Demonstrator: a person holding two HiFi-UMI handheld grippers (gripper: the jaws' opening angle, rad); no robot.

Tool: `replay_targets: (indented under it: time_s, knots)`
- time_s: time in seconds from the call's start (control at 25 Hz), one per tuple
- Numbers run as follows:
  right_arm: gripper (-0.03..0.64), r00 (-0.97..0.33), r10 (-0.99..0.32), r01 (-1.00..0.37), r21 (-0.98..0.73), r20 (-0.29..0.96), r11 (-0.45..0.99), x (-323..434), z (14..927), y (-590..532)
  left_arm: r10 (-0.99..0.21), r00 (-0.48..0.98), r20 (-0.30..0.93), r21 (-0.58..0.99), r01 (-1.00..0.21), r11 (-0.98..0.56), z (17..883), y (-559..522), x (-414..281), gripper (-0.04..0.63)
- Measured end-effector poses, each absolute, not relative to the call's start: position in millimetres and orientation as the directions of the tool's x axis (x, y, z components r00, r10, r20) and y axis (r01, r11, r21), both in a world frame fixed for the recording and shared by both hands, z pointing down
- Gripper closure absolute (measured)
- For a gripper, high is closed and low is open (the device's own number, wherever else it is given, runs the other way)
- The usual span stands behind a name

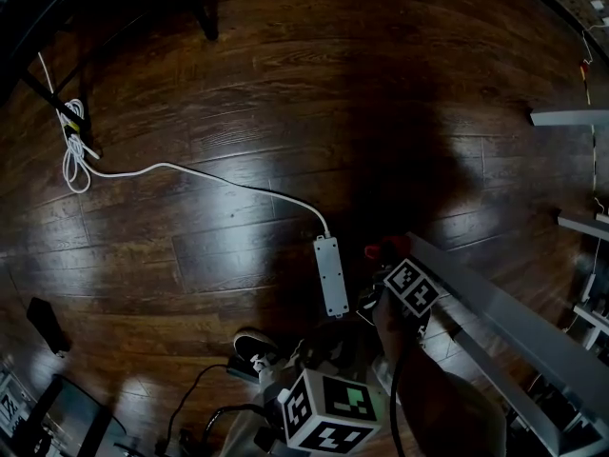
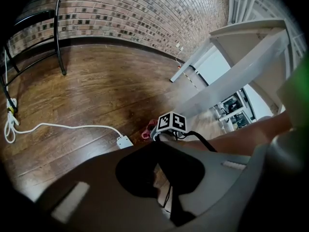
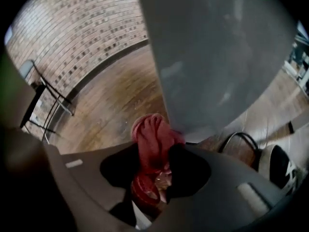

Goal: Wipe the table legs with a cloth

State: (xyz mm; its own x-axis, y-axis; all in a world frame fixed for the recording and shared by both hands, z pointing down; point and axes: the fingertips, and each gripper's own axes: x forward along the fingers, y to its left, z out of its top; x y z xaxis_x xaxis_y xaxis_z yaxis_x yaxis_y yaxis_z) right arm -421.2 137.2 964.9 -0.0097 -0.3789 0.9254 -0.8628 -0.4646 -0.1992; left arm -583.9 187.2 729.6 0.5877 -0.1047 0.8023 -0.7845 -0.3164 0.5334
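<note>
A red cloth (image 3: 152,134) is bunched between the fingers of my right gripper (image 3: 161,151), which is shut on it. The cloth presses against the lower end of a grey slanted table leg (image 3: 212,57). In the head view this gripper (image 1: 385,260) and its marker cube (image 1: 411,287) sit at the leg's (image 1: 495,312) floor end, with the cloth (image 1: 385,250) showing just ahead. My left gripper (image 2: 155,146) is held back near the person's body, shut and empty; its marker cube (image 1: 333,409) shows at the bottom. It looks toward the cloth (image 2: 147,129) and the leg (image 2: 227,76).
A white power strip (image 1: 331,274) lies on the dark wooden floor just left of the cloth, and its cable (image 1: 190,171) runs to a coil (image 1: 74,155). A shoe (image 1: 252,347) stands below it. Black chair legs (image 1: 207,22) and a brick wall (image 2: 135,13) lie beyond.
</note>
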Motion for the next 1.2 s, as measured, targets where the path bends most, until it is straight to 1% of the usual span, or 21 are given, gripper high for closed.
replay_targets:
  time_s: [0.16,0.4,0.52,0.68,0.96,1.2]
  knots:
    - [0.471,0.010,-0.444,-0.751,-0.287,0.896,-0.595,-418.9,964.3,130.1,-0.111,0.586,0.803,0.528,-0.785,-0.324,728.8,185.8,-584.3,0.594]
    - [0.471,0.013,-0.538,-0.604,-0.422,0.843,-0.676,-416.3,960.0,119.6,-0.117,0.585,0.802,0.522,-0.783,-0.338,726.4,179.9,-583.1,0.594]
    - [0.471,0.012,-0.549,-0.553,-0.452,0.835,-0.700,-413.3,959.7,117.1,-0.114,0.582,0.805,0.518,-0.783,-0.345,726.1,179.3,-581.0,0.594]
    - [0.471,0.016,-0.532,-0.544,-0.439,0.847,-0.715,-413.3,953.4,119.5,-0.121,0.592,0.797,0.528,-0.780,-0.336,724.2,179.4,-576.8,0.594]
    - [0.471,-0.028,-0.514,-0.570,-0.436,0.857,-0.696,-413.7,935.6,122.3,-0.114,0.593,0.797,0.540,-0.784,-0.306,727.2,192.9,-570.9,0.594]
    - [0.471,-0.034,-0.504,-0.566,-0.432,0.863,-0.702,-414.1,919.4,122.2,-0.134,0.598,0.791,0.549,-0.788,-0.279,724.1,197.4,-566.1,0.594]
